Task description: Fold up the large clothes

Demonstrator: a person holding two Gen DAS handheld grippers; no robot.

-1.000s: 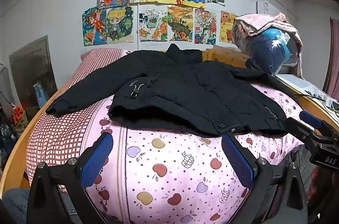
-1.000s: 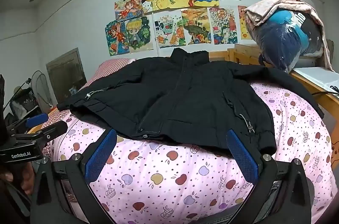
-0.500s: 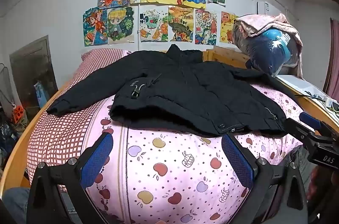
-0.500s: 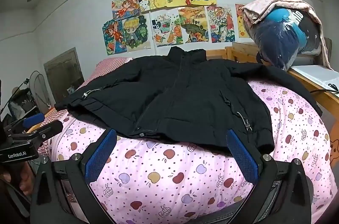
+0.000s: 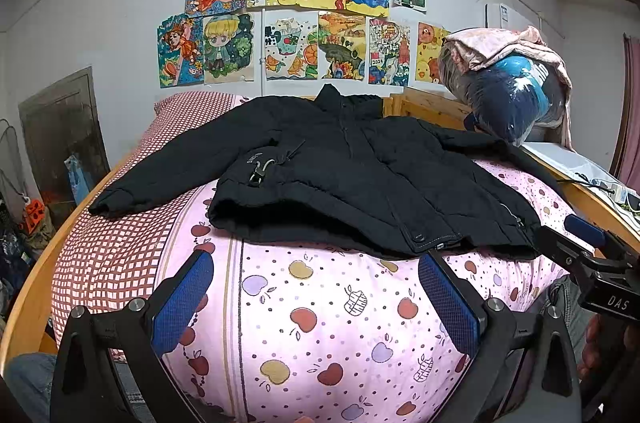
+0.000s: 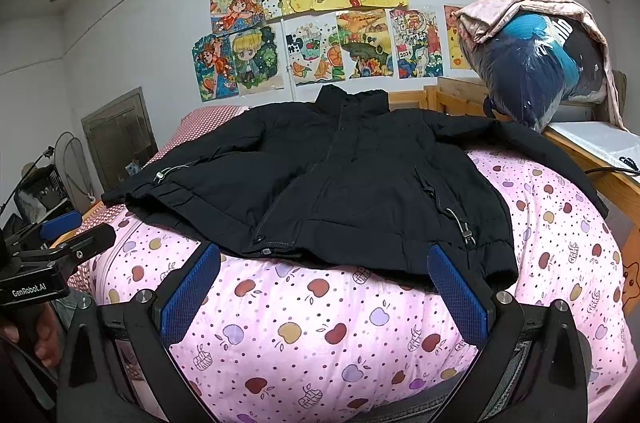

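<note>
Left wrist cam: black jacket (image 5: 360, 179) lies face-up, sleeves spread, across the bed's middle on the pink apple-print quilt (image 5: 320, 311), hem toward the near edge, collar toward the head end. I read that as laid flat, ready for a first fold. My left gripper (image 5: 316, 299) hovers short of the hem, jaws spread wide, nothing in them. Right gripper (image 6: 324, 289) likewise, wide apart & empty. Clear plastic bag (image 6: 536, 79) by the far right corner holds blue/dark fabric; pink cloth draped over it.

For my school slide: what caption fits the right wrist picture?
Open right gripper facing a black jacket spread on an apple-print quilt.
</note>
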